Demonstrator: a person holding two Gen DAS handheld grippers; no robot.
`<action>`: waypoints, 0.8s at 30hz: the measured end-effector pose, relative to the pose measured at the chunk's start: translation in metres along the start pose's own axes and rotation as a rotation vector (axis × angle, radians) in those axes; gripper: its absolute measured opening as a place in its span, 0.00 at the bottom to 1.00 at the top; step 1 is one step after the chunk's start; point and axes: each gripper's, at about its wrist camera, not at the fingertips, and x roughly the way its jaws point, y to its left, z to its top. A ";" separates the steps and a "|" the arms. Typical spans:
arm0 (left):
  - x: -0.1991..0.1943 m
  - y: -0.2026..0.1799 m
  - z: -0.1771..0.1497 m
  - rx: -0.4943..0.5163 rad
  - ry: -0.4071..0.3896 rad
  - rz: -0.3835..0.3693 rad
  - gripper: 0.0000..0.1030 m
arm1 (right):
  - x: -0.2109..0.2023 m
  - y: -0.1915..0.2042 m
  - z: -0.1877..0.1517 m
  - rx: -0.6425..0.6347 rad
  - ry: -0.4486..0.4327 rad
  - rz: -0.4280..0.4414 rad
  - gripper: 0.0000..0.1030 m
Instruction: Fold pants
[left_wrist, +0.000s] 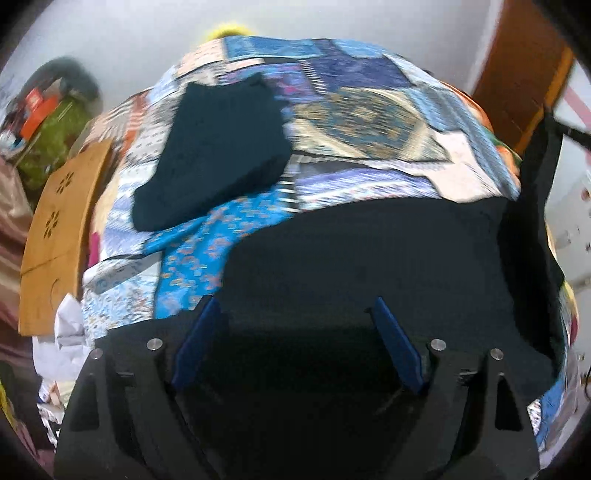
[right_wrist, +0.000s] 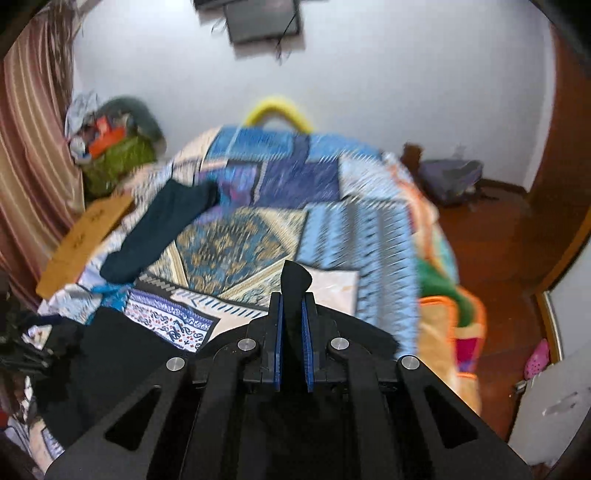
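Black pants (left_wrist: 369, 251) lie spread on a patchwork bedspread (left_wrist: 362, 122) right in front of my left gripper (left_wrist: 295, 306). Its blue pads (left_wrist: 201, 332) stand wide apart above the cloth, holding nothing. My right gripper (right_wrist: 292, 306) is shut on a fold of the black pants (right_wrist: 294, 280), which sticks up between its blue pads; the rest of the cloth (right_wrist: 110, 354) hangs down to the lower left. A second dark garment (left_wrist: 218, 147), folded, lies further up the bed on the left and also shows in the right wrist view (right_wrist: 159, 229).
A wooden board (left_wrist: 62, 229) leans at the bed's left edge. A cluttered green pile (right_wrist: 118, 155) sits by the curtain (right_wrist: 33, 147). A wooden floor (right_wrist: 491, 251) and a door (left_wrist: 517, 74) are on the right. A yellow object (right_wrist: 280, 107) lies at the bed's far end.
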 end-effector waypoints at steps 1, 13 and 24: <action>0.000 -0.008 -0.001 0.018 0.003 -0.004 0.84 | -0.008 -0.005 0.001 0.003 -0.020 -0.003 0.08; 0.007 -0.115 -0.013 0.223 0.029 -0.022 0.85 | -0.027 -0.044 -0.067 0.042 -0.018 -0.074 0.08; 0.015 -0.131 -0.010 0.193 0.032 -0.058 0.90 | 0.019 -0.059 -0.160 0.090 0.250 -0.121 0.11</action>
